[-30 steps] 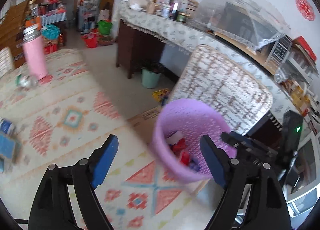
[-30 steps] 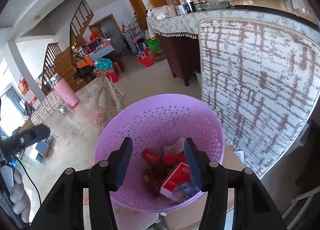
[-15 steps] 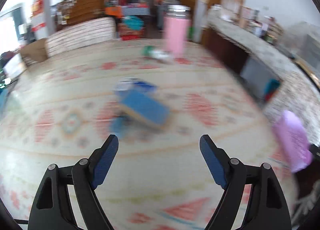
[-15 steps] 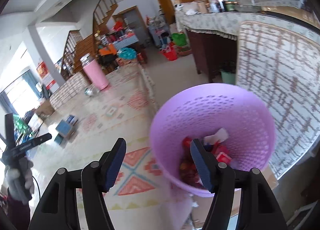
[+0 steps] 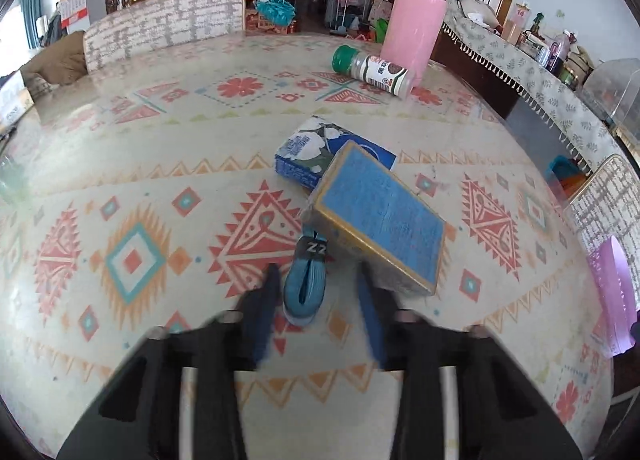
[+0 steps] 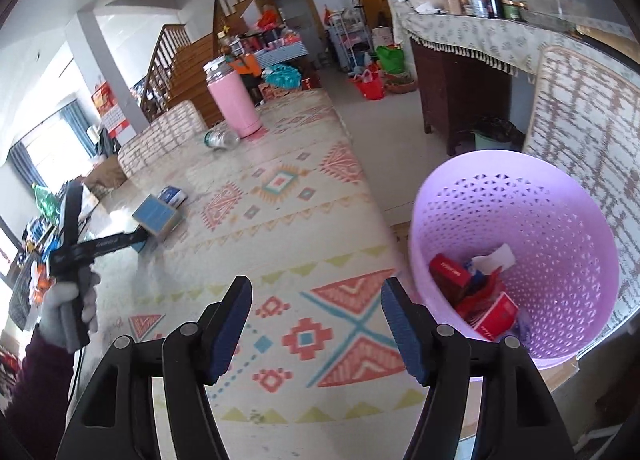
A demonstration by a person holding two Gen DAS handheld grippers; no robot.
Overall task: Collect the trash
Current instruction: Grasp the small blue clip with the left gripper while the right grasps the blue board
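A folded blue strap point(image 5: 306, 284) with a black band lies on the patterned table point(image 5: 120, 164). My left gripper point(image 5: 318, 292) straddles it, its blurred jaws closing; the pads stand clear of the strap. Just right of it lies a blue box point(image 5: 380, 216), leaning on a blue and white tissue pack point(image 5: 316, 148). My right gripper point(image 6: 316, 324) hangs open and empty over the table's near edge. The purple basket point(image 6: 520, 220) stands to its right, holding red wrappers and paper. A gloved hand point(image 6: 68, 300) holds the left gripper by the blue box point(image 6: 156, 216).
A spice bottle point(image 5: 370, 70) with a green cap lies on its side beside a tall pink flask point(image 5: 416, 20) at the table's far end. Padded chair backs point(image 5: 168, 20) stand around the table. A cloth-covered sideboard point(image 6: 472, 36) runs along the right wall.
My left gripper swung from the basket across to the blue box, dropped low over the strap, and its jaws narrowed. My right gripper drifted left off the basket and widened slightly.
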